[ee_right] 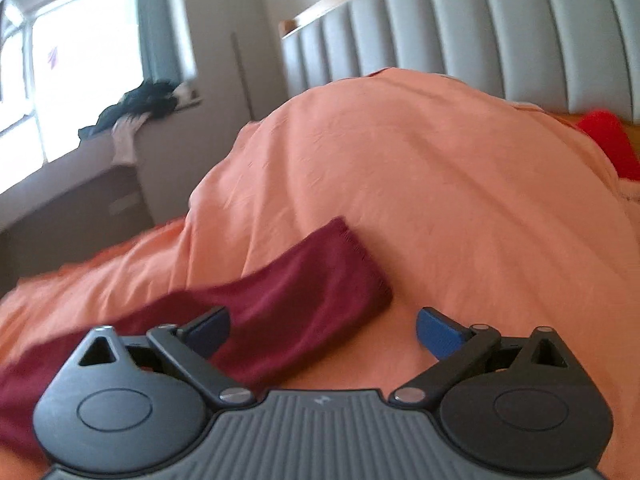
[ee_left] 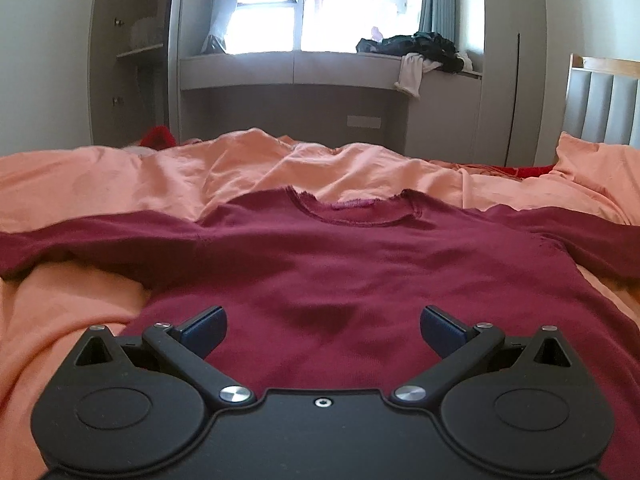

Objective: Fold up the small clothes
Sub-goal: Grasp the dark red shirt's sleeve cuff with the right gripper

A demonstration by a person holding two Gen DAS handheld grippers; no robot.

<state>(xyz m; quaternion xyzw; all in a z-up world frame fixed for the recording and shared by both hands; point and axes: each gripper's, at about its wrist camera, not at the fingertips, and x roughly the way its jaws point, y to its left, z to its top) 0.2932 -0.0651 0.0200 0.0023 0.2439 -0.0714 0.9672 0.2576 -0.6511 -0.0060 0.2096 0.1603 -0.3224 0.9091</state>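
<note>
Two wide-spread claws, both holding nothing. Maroon knit long-sleeved top (ee_left: 340, 248) spread flat, front up, on rumpled peach cotton duvet (ee_left: 100, 184), ribbed round neckline at far side. Left gripper (ee_left: 323, 326) low above top's lower body, blue pads level. Right gripper (ee_right: 323, 330) tilted over top's stitched sleeve cuff (ee_right: 360, 256), one pad above the sleeve. Bare duvet beyond cuff, up to grey padded channelled headboard (ee_right: 480, 32).

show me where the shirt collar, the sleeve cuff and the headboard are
shirt collar (ee_left: 352, 216), left wrist view, front edge of the neckline
sleeve cuff (ee_right: 360, 256), right wrist view, hemmed end of the sleeve
headboard (ee_right: 500, 20), right wrist view, grey padded panels
</note>
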